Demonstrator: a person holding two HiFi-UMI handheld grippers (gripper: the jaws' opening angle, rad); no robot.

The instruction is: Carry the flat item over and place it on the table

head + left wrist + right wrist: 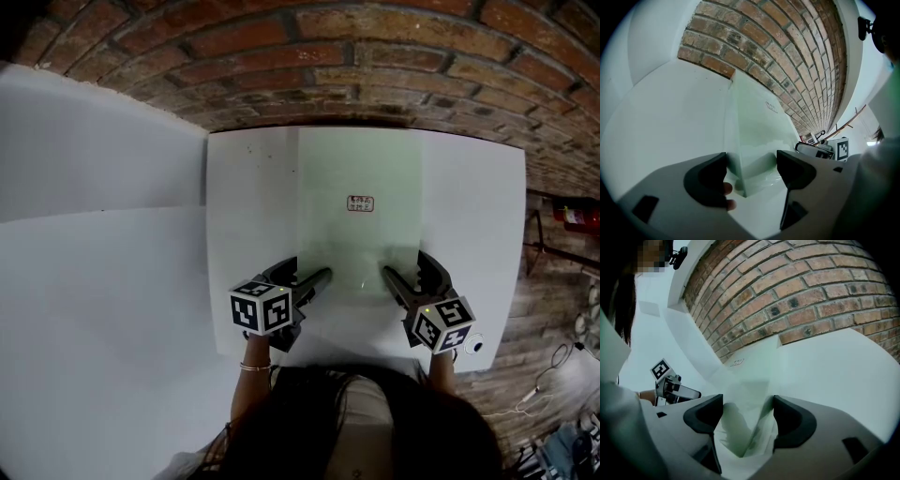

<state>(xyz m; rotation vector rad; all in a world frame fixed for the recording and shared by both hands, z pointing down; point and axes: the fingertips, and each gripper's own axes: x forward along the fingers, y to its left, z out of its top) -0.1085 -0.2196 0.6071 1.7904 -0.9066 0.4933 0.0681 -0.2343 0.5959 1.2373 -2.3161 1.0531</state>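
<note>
We count one flat pane (361, 234), pale green and see-through, lying on one white table (469, 216), with one small label (360, 203) on its far half. There are two hand-held grippers, both at the pane's near end. The left hand-held gripper (314, 277) sits at the near left corner, and in its own view the jaws stand apart with that corner between them, not clamped; a fingertip (726, 190) shows by the left jaw. The right hand-held gripper (398, 272) sits at the near right corner, its jaws likewise spread with the pane's corner between them. The pane's far edge runs close to the table's far edge, where one brick wall (375, 66) rises. Its near edge stops short of the table's near edge, leaving a bare strip under the two grippers. Bare table lies open on both the left and right sides of the pane. Left of the table we see one more white surface (94, 281), wide and bare, its edge meeting the table's left edge.
</note>
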